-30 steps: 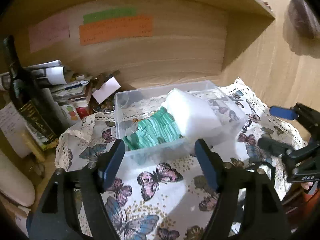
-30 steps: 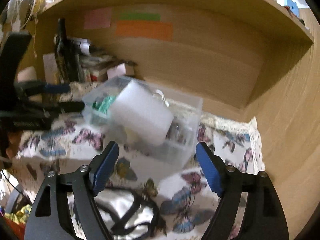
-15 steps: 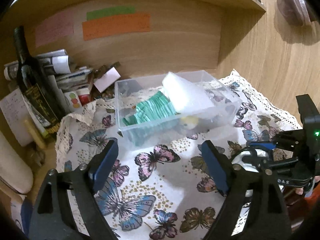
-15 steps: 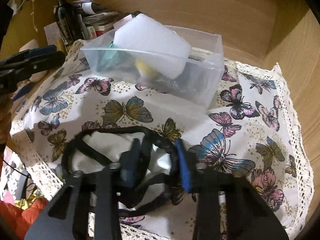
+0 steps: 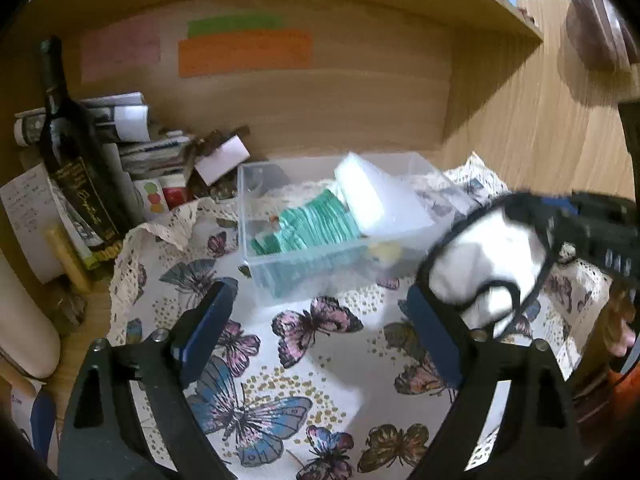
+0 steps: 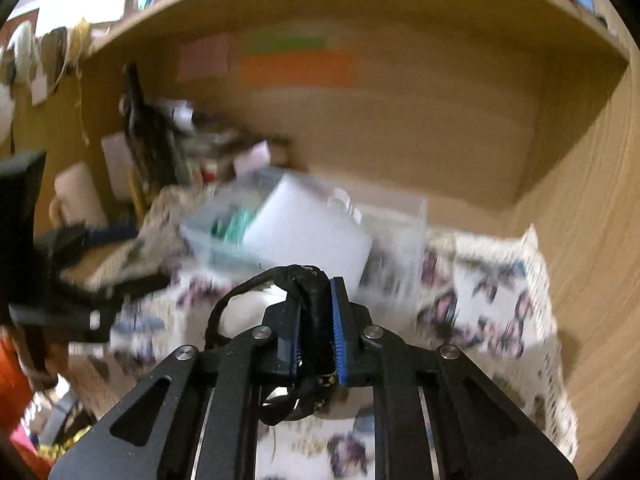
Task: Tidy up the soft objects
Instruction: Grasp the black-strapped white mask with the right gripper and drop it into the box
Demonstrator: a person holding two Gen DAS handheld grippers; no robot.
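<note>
My right gripper is shut on a white cloth item with black trim and holds it in the air, off the tablecloth. The same item hangs at the right of the left wrist view. A clear plastic box stands on the butterfly tablecloth and holds a white foam block and a green folded cloth. The box also shows in the right wrist view. My left gripper is open and empty, in front of the box.
A dark wine bottle, rolled papers and small clutter stand at the back left. Wooden walls close the alcove behind and on the right. A shelf runs overhead. Coloured notes are stuck on the back wall.
My right gripper has shut on the black-trimmed white cloth and lifted it off the tablecloth toward the box. My left gripper has drawn back a little from the box.
</note>
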